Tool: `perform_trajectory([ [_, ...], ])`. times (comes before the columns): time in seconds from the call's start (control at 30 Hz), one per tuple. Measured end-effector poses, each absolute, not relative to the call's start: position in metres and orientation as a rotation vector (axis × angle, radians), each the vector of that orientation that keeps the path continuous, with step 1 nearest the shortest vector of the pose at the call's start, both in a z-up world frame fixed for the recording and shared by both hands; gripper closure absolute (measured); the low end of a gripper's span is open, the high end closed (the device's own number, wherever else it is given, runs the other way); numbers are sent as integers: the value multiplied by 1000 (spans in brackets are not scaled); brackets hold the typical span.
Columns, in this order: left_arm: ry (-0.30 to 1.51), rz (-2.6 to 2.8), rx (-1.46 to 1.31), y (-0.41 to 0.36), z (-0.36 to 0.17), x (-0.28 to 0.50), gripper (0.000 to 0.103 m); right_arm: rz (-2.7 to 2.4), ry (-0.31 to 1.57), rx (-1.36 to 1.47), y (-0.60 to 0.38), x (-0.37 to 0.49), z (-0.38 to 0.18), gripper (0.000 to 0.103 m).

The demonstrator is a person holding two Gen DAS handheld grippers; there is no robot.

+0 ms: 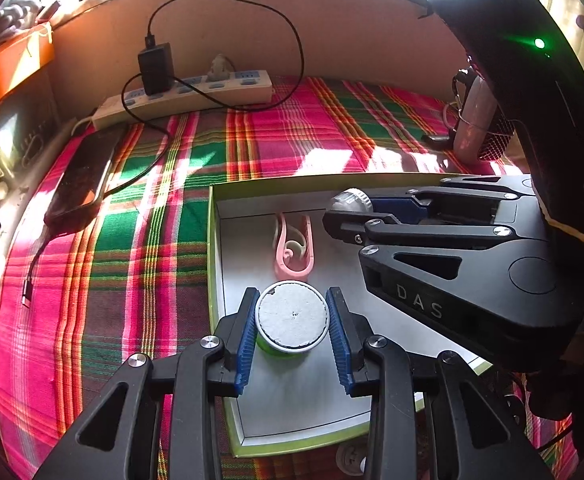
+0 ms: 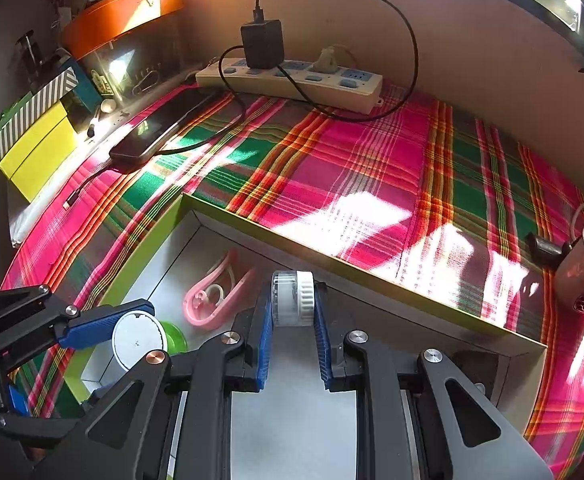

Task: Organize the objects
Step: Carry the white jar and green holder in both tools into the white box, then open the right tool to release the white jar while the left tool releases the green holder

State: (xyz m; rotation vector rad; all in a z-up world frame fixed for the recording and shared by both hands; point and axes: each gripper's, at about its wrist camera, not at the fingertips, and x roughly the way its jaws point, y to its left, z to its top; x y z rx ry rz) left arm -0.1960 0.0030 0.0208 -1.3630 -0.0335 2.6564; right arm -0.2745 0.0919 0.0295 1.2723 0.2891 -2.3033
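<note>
Left hand-held gripper (image 1: pixel 292 322) points steeply down into the box (image 1: pixel 212 264). Its blue ribbed pads (image 1: pixel 248 336) bracket a green tub (image 1: pixel 292 320) with a round, white, grainy lid; the pads touch or nearly touch the lid's rim, and I cannot tell if they press. The tub sits upright on the box floor near the left wall.

Right hand-held gripper (image 2: pixel 292 300) also angles down into the box, from the right side. Its jaws are clamped on a small clear plastic jar (image 2: pixel 292 298) with a white ribbed screw cap, held on its side with the cap toward the right pad. Whether the jar touches the floor cannot be told.

A pink plastic clip (image 1: pixel 294 246), a U-shaped loop with a curled inner piece, lies flat on the box floor just beyond the tub and left of the jar.

Box: shallow cardboard tray, lime-green walls, pale grey-white interior. It rests on a pink, green and orange plaid cloth (image 2: pixel 352 168) covering the desk, patched with sunlight.

Far edge: cream power strip (image 2: pixel 292 80) with a black adapter (image 2: pixel 262 44) plugged in and a looping black cable. A dark phone (image 2: pixel 160 128) lies at far left.
</note>
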Motion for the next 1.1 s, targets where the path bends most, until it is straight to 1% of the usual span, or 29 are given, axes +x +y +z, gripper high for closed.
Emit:
perform_trajectory([
  [0.87, -31, 2659, -1365, 2, 22, -197, 71, -2305, 339, 1283, 85, -275, 25, 83],
  [0.97, -25, 2660, -1365, 3, 22, -197, 71, -2303, 336, 1283, 85, -275, 25, 78],
  [1.03, -30, 2661, -1366, 2, 22, -197, 71, -2309, 343, 1282, 85, -275, 25, 72],
  [1.1, -32, 2659, -1365, 2, 23, -197, 71, -2313, 341, 1282, 85, -275, 26, 71],
])
